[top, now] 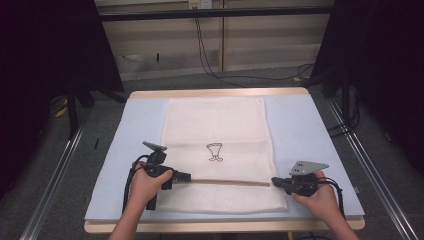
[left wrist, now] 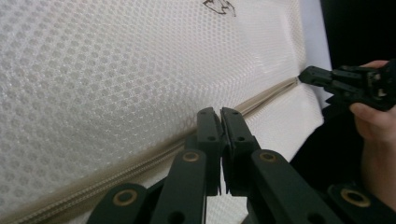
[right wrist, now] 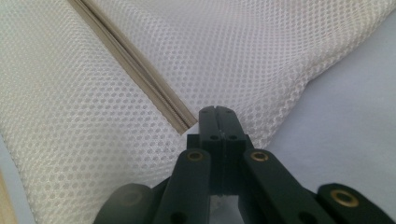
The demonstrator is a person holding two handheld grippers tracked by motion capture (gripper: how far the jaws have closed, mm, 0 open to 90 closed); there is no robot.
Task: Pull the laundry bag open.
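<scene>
Two grippers at the zipper of a white mesh bag

The mesh bag (top: 217, 150) lies flat on the blue-covered counter (top: 300, 125). The left gripper (top: 187, 176), jaws closed, pinches at the zipper (top: 230, 182) near its left part; the right gripper (top: 275, 181), jaws closed, nips the mesh at the zipper's right end.

The table (top: 320, 125) wears a pale blue cover (top: 140, 120) with bare wood showing along its far edge — and again along the near one. Black cables (top: 210, 55) hang down the light panelled wall (top: 260, 45) behind and trail over the grey floor (top: 225, 80). Metal rails (top: 50, 190) run along both sides, and dark curtains (top: 45, 60) close in left and right.
</scene>
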